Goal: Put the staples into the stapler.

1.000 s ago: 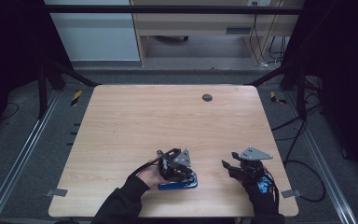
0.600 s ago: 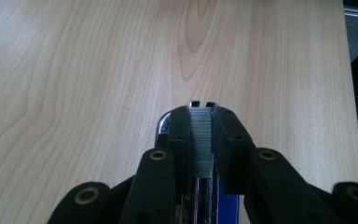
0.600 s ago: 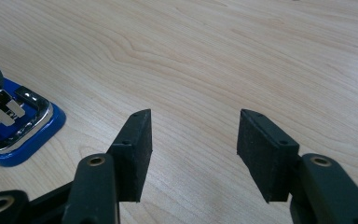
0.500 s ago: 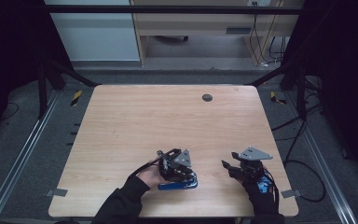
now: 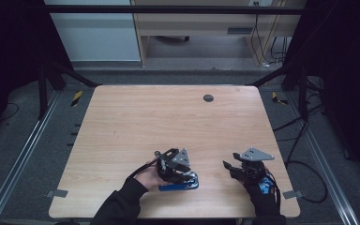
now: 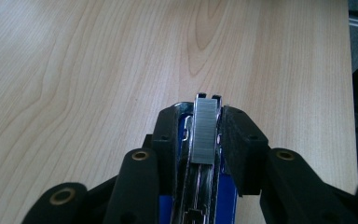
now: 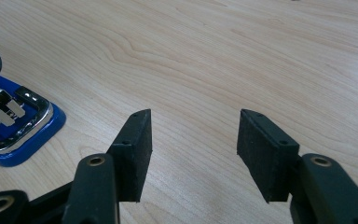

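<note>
The left gripper [image 6: 199, 135] sits over a blue stapler [image 5: 179, 186] near the table's [image 5: 168, 117] front edge. In the left gripper view its two black jaws flank the stapler's open metal channel, and a strip of grey staples [image 6: 205, 130] lies in that channel directly between the pads. The left pad [image 6: 167, 135] stands just beside the chrome rail; the right pad [image 6: 237, 140] lies close against the other side of the strip, and whether either pad actually presses on the metal cannot be told. The jaws have just been opening, with the staple strip and the channel between them. Below the jaws the stapler's blue body shows on both sides of the rail.

The right gripper [image 7: 193, 140] rests apart from the stapler, its jaws spread wide with bare wood between them and nothing in their grasp. Seen from its own camera, the stapler's rounded blue base [image 7: 23, 135] with its chrome trim lies off to the left of the left jaw, well clear of it. In the high view the right gripper [image 5: 234, 166] points toward the stapler, with the person's hand [image 5: 258, 180] behind it
</note>
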A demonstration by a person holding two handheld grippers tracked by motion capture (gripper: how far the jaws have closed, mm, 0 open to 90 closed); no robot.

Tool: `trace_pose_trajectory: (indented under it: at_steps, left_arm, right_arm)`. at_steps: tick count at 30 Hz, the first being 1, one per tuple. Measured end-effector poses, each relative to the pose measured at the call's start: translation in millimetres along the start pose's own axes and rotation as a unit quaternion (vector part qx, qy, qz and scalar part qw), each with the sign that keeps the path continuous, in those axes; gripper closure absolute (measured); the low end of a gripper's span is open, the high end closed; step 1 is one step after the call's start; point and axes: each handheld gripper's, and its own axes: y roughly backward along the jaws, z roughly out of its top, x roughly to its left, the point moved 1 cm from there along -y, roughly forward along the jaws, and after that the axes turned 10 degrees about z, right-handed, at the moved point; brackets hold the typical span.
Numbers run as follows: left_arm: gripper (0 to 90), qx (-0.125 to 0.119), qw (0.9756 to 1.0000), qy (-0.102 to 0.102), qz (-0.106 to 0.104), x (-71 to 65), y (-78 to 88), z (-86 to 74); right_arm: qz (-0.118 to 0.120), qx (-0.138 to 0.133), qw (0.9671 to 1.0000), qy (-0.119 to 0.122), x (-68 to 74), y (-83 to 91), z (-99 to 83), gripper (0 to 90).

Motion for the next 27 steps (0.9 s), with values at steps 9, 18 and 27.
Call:
trace_pose_trajectory:
  at_steps: [9,18,27]
  left_arm:
    - [69.5,0.004,0.9996,0.028,0.003,-1.1,-2.0,-2.3]
    - [73.1,0.003,0.9995,0.031,-0.008,-1.2,-6.0,-2.0]
    - [75.7,-0.001,0.9995,0.026,-0.015,0.3,-6.1,-2.6]
  right_arm:
    - [0.001,0.001,1.0000,0.000,0.1,-0.4,-0.1,45.6]
    - [0.001,0.001,1.0000,0.001,0.1,-0.3,-0.1,45.8]
    - [0.002,0.002,1.0000,0.001,0.1,-0.3,-0.1,45.9]
